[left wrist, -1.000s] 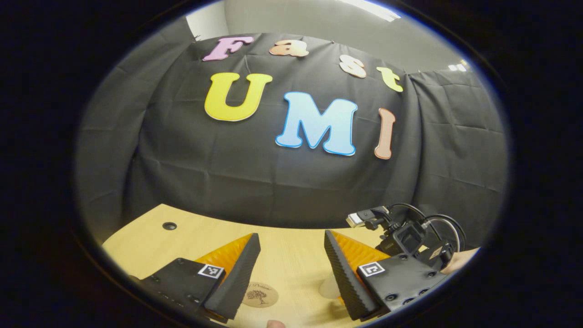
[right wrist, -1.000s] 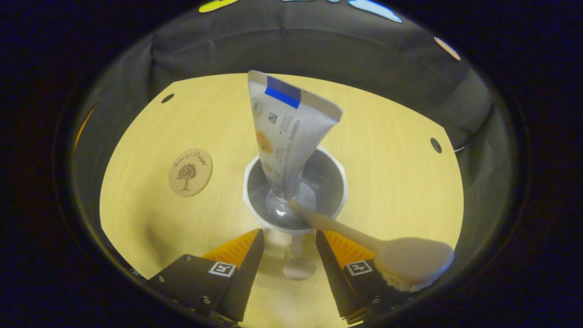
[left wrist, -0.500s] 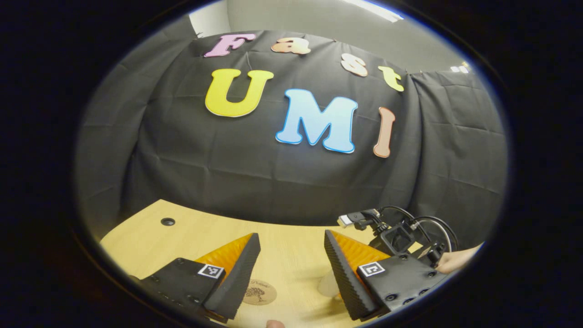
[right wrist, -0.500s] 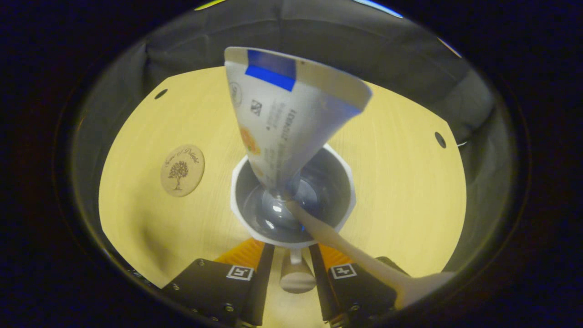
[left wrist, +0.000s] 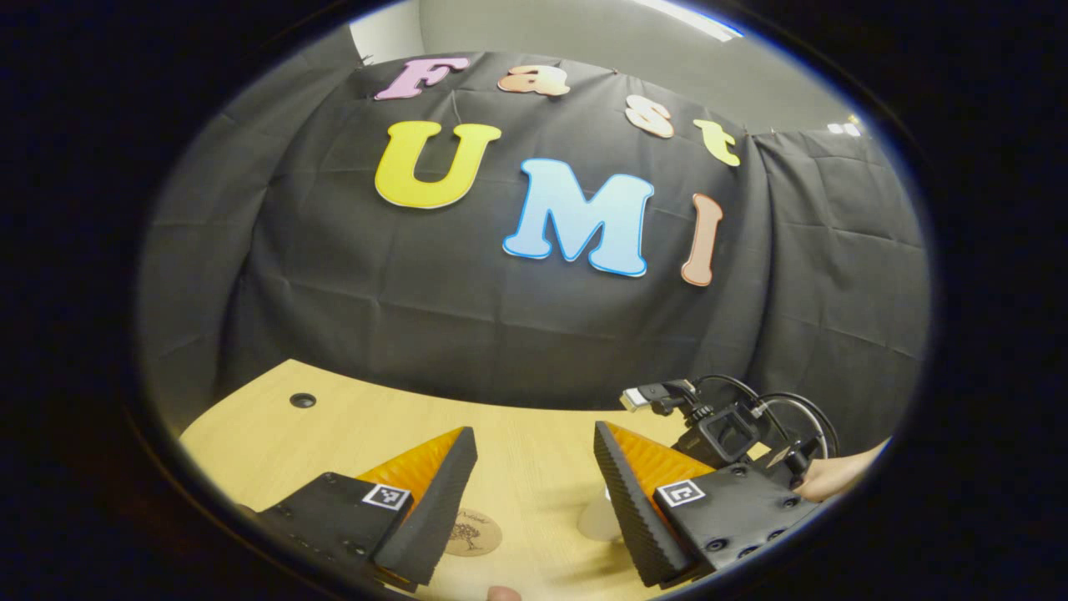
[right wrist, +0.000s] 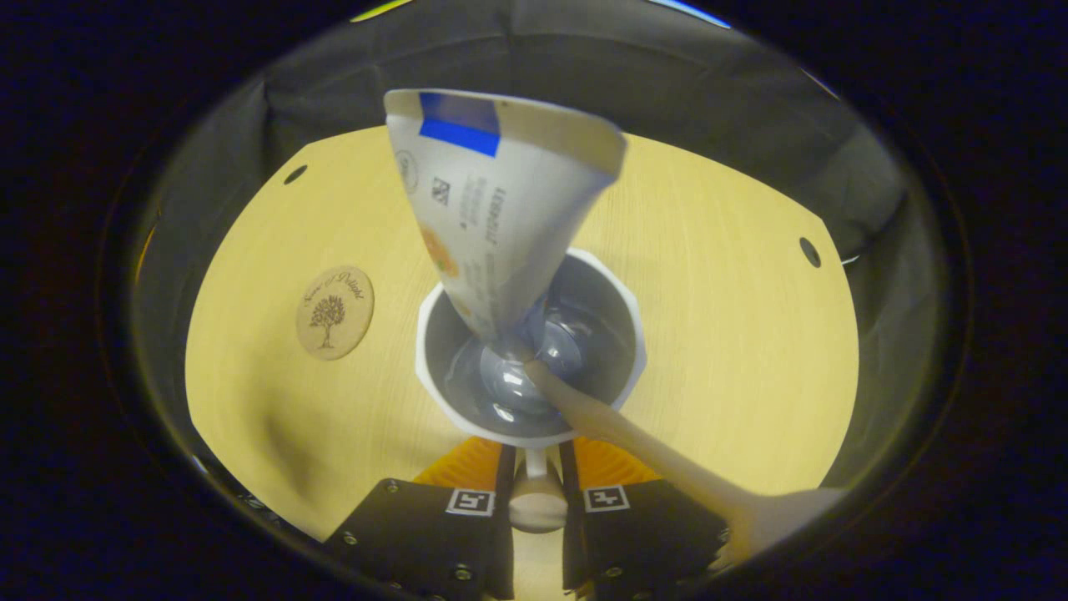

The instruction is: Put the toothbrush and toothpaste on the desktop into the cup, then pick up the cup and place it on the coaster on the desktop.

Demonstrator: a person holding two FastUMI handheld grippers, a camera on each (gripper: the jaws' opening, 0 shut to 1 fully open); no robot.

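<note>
While right claw point(right wrist: 534, 501) pinches cup point(right wrist: 434, 334) handle, coaster point(right wrist: 335, 300) near; left claw point(left wrist: 534, 492) spread.

— Anything you can actually read here?
— Not really. The toothpaste point(right wrist: 492, 217) carries small printed lines and a code square, too blurred to make out.
— And the coaster point(right wrist: 335, 301)?
— A tree drawing under curved script, illegible. Each tool's fingers point(right wrist: 470, 502) bear square black-and-white markers.

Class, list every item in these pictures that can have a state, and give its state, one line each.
toothpaste: upright in cup
toothbrush: leaning in cup
cup: on the desktop, handle between right claw's fingers
coaster: bare
right claw: shut on cup handle
left claw: open
</note>
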